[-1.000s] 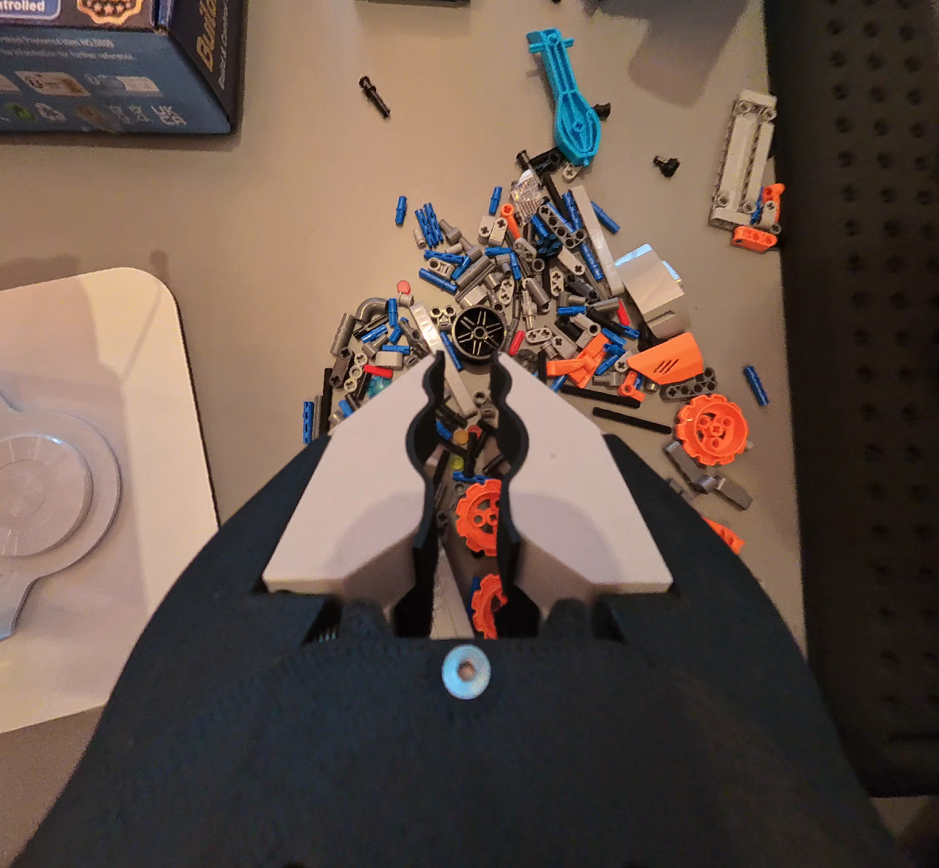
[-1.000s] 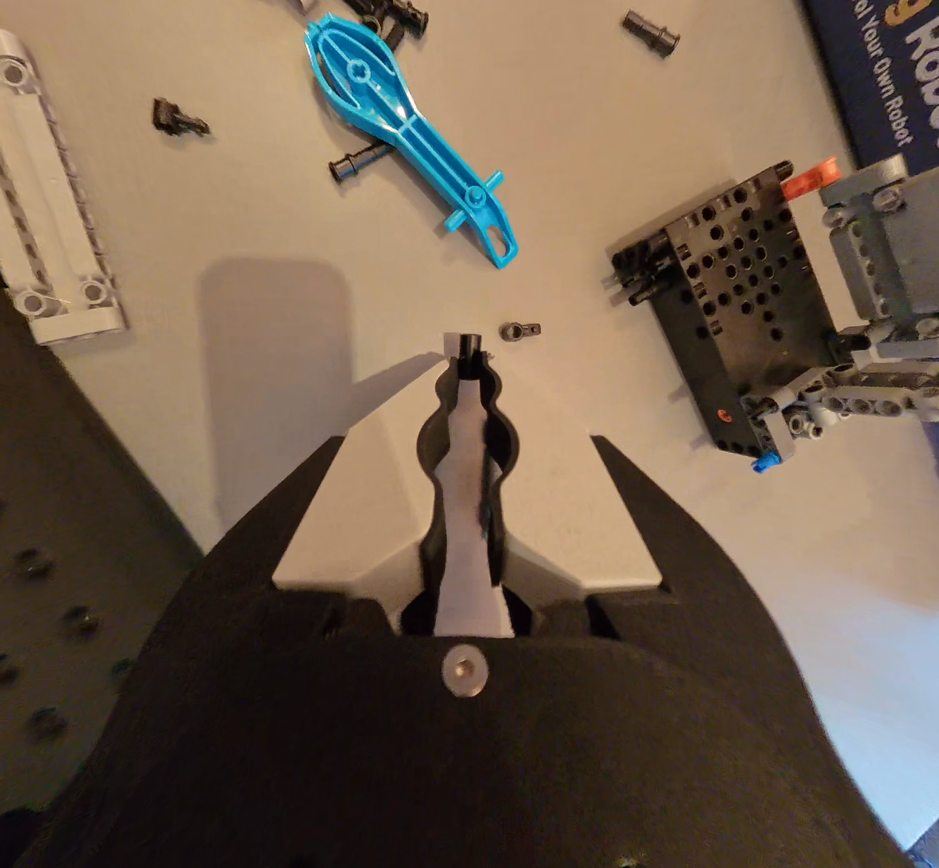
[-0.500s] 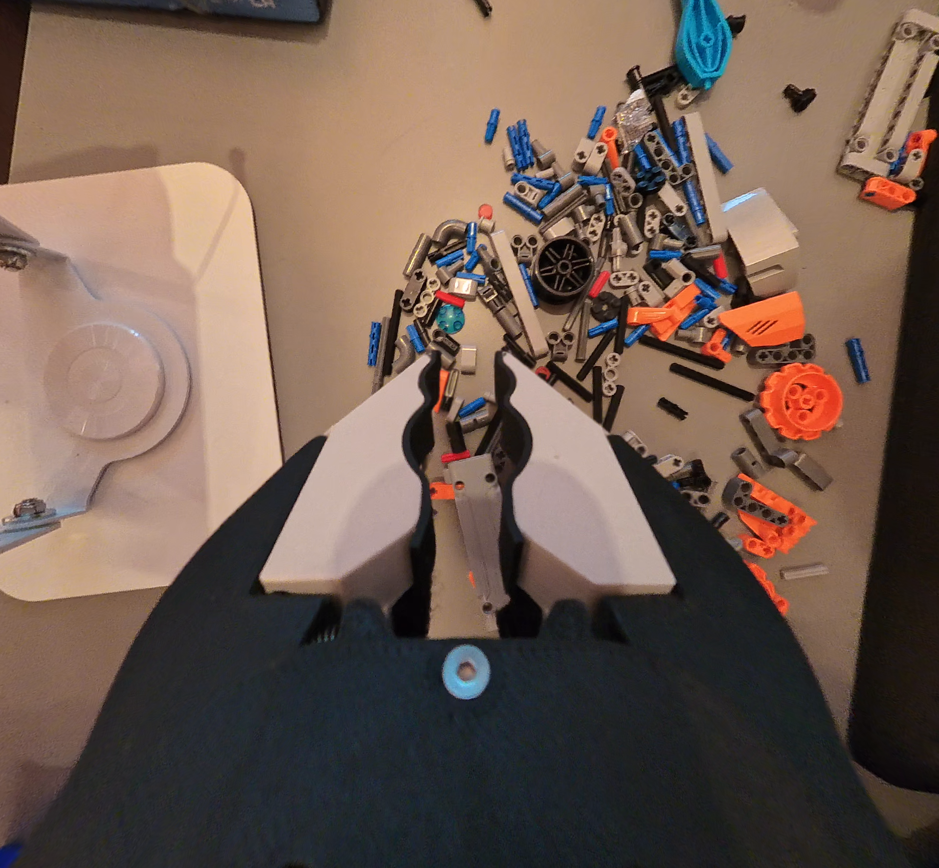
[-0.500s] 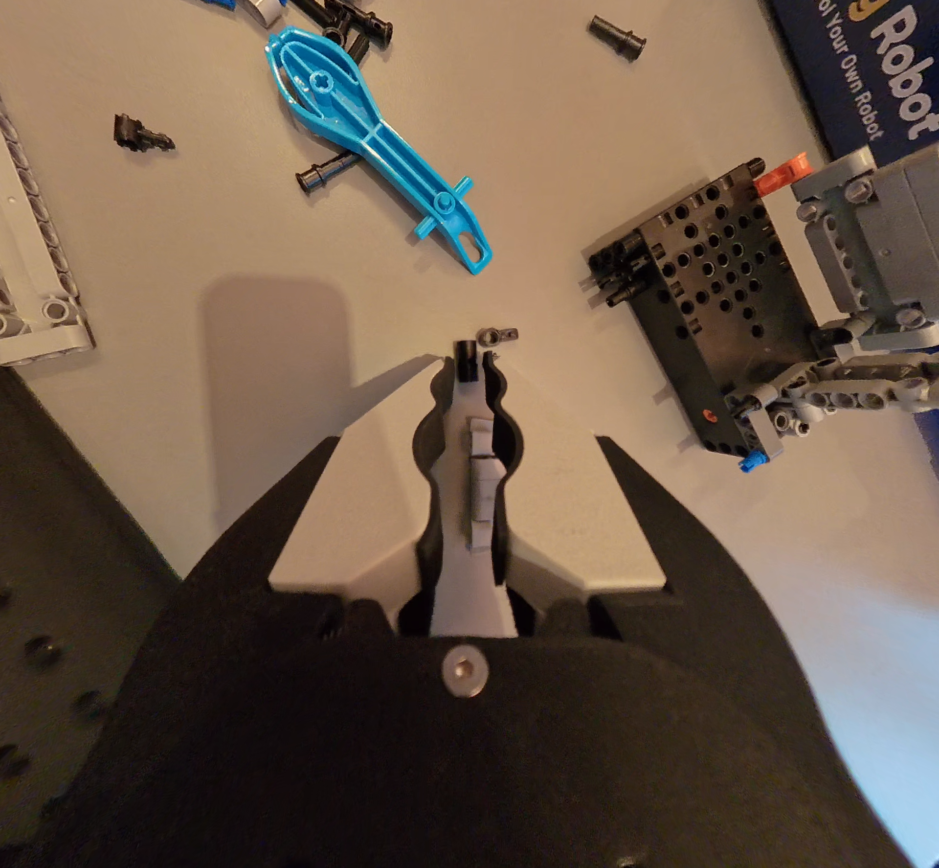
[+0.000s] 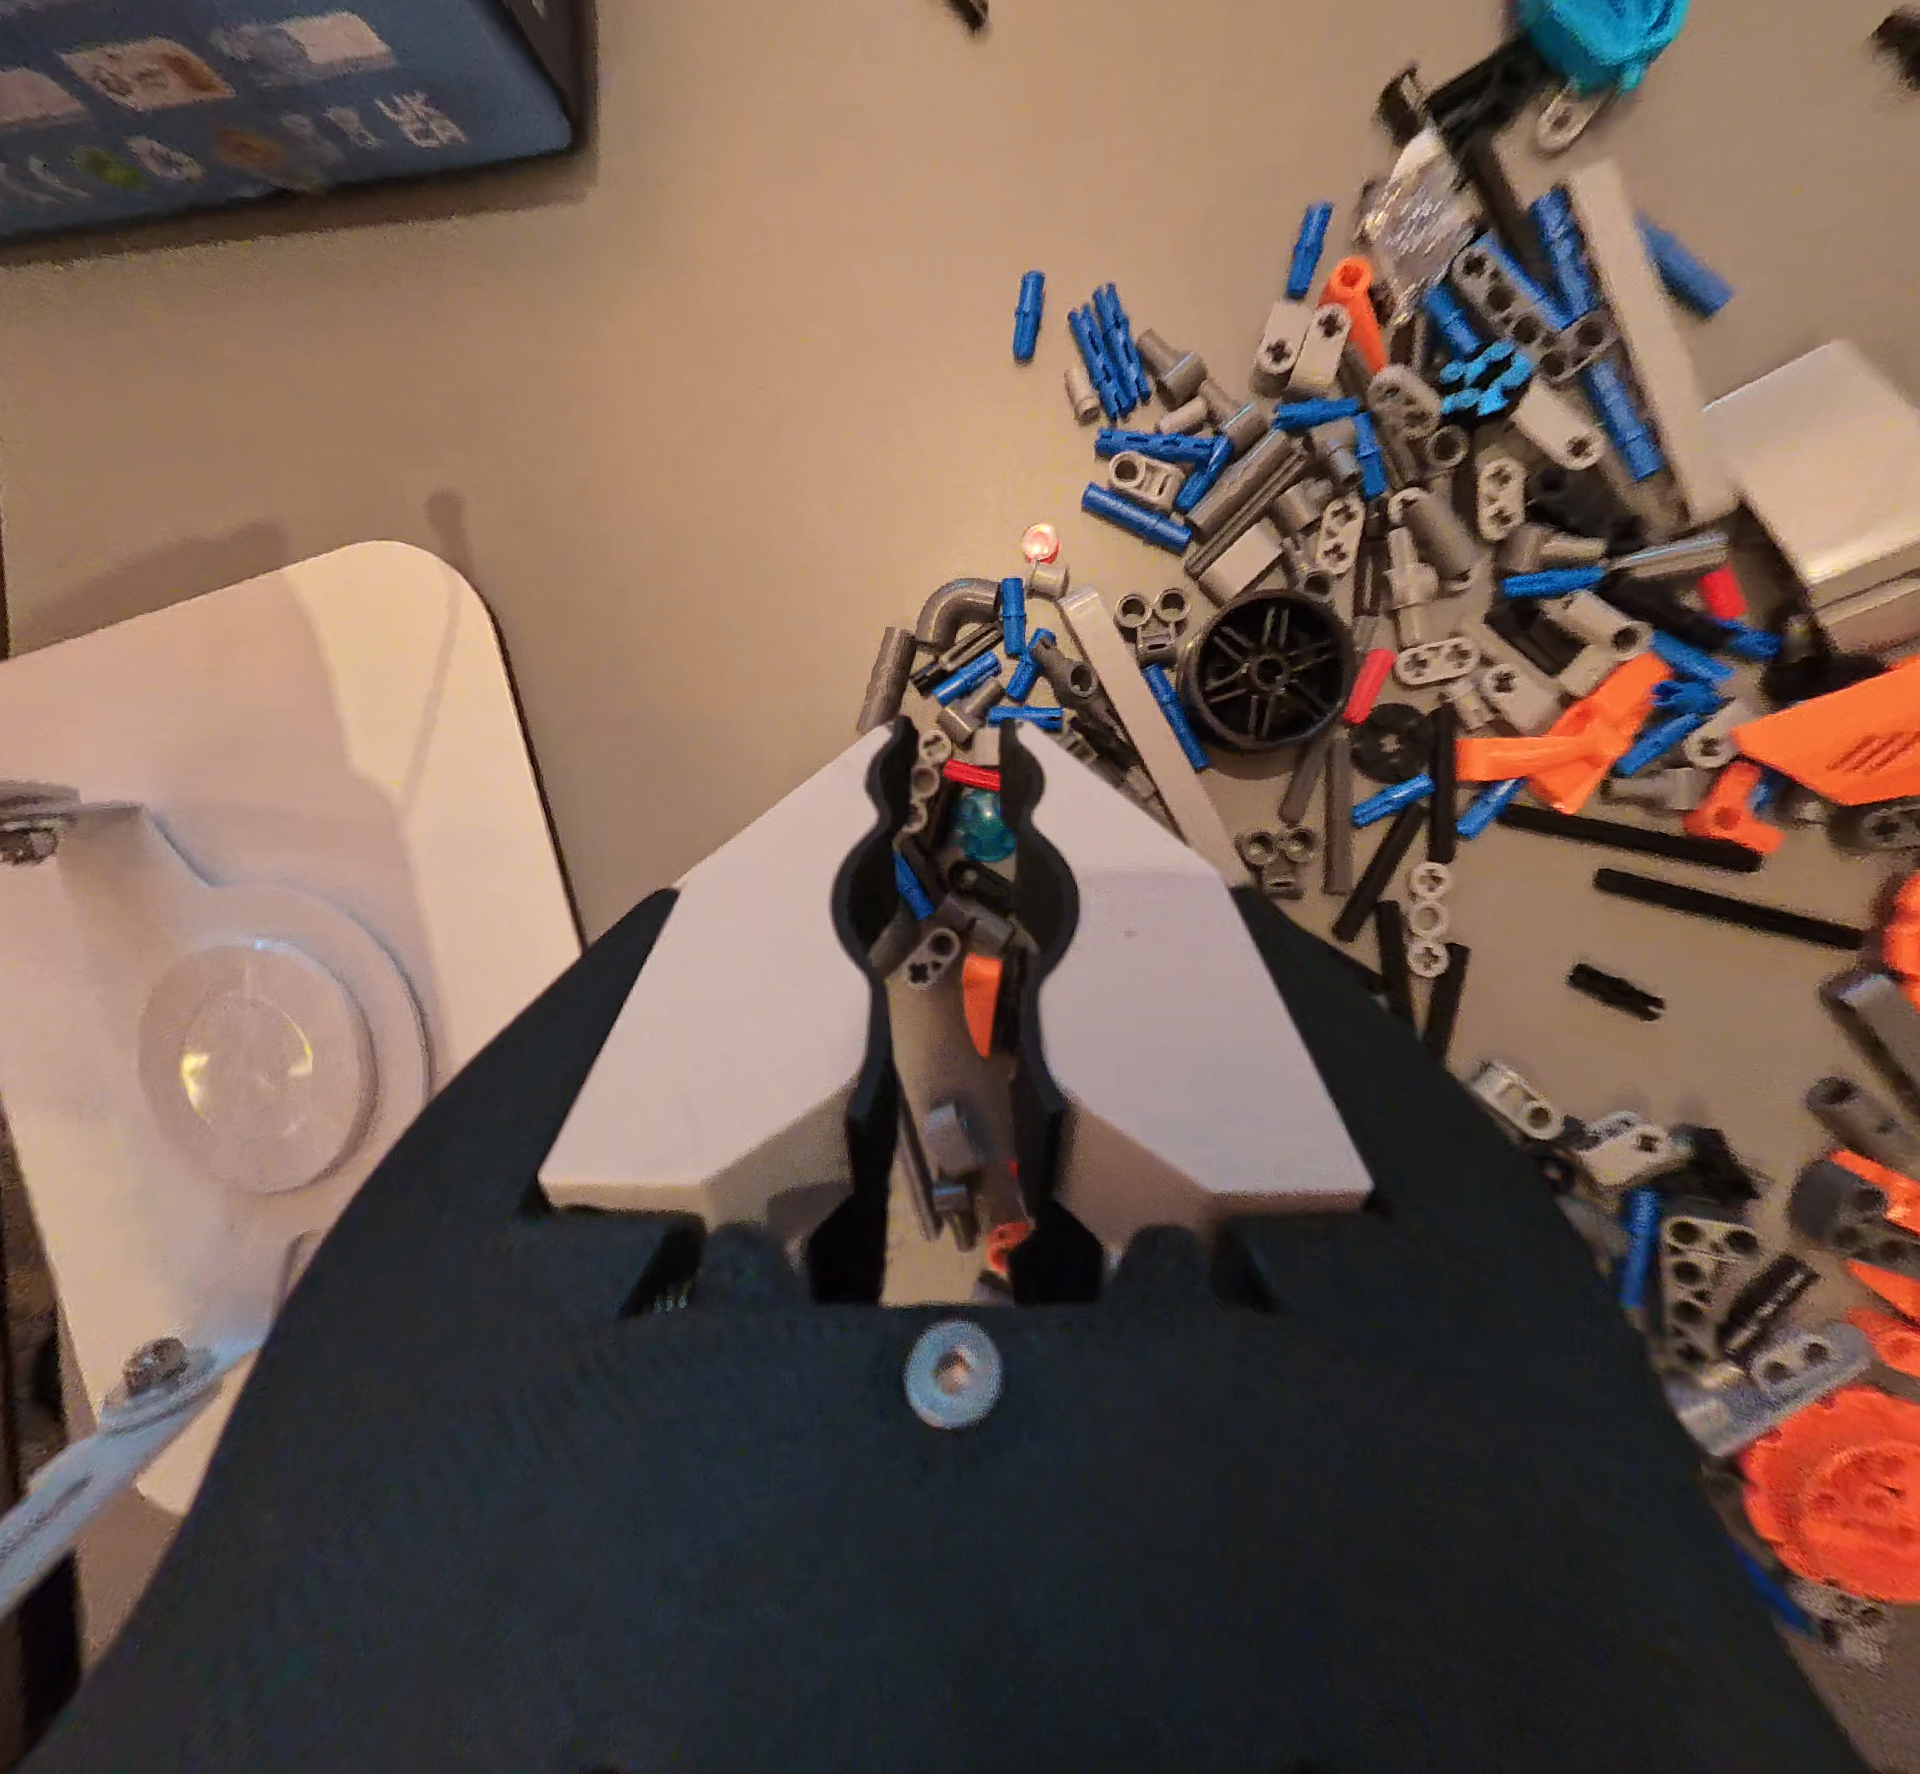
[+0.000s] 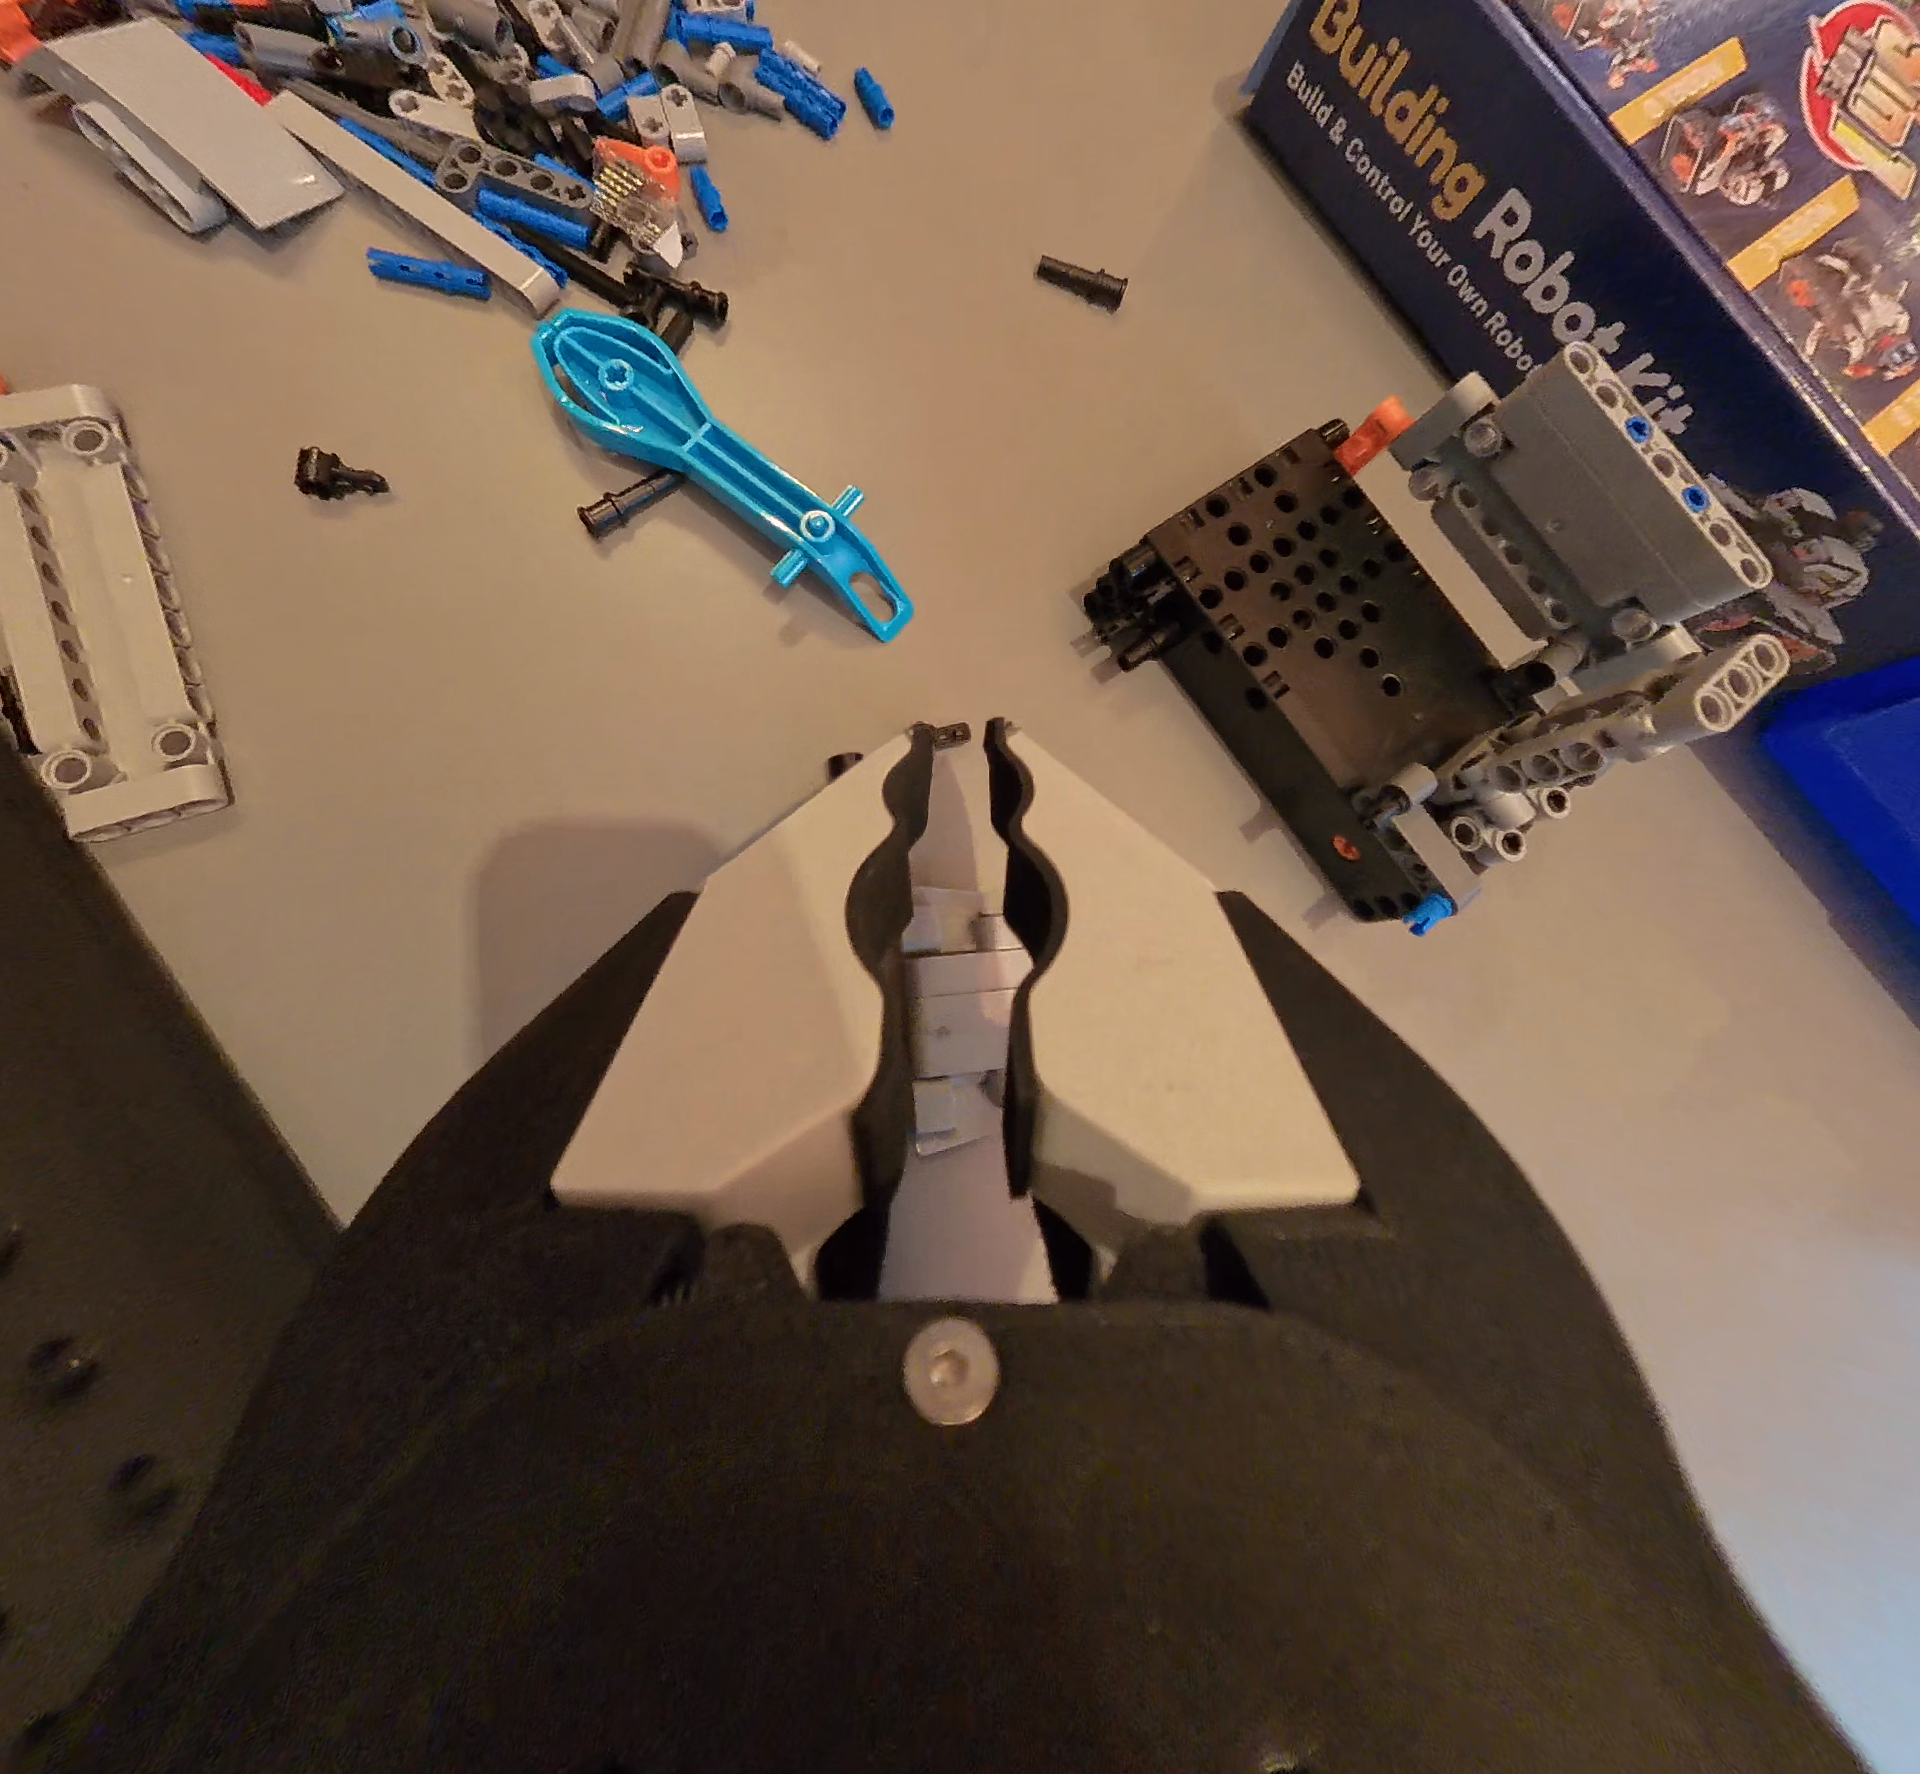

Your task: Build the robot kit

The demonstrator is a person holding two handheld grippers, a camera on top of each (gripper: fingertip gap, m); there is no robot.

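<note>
Shifted left over the parts pile [image 5: 1455,581] edge since earlier, left gripper [image 5: 951,737] slightly parted, empty, above small pieces, right gripper [image 6: 961,737] now narrowly open, black pin released, small black connector [image 6: 948,733] at tips on bench [image 6: 1039,114].

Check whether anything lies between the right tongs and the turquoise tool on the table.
Nothing visible blocks it. Only bare table lies between the right tongs and the turquoise tool. A tiny dark piece sits at the tips, and a black pin lies left of the tool.
</note>
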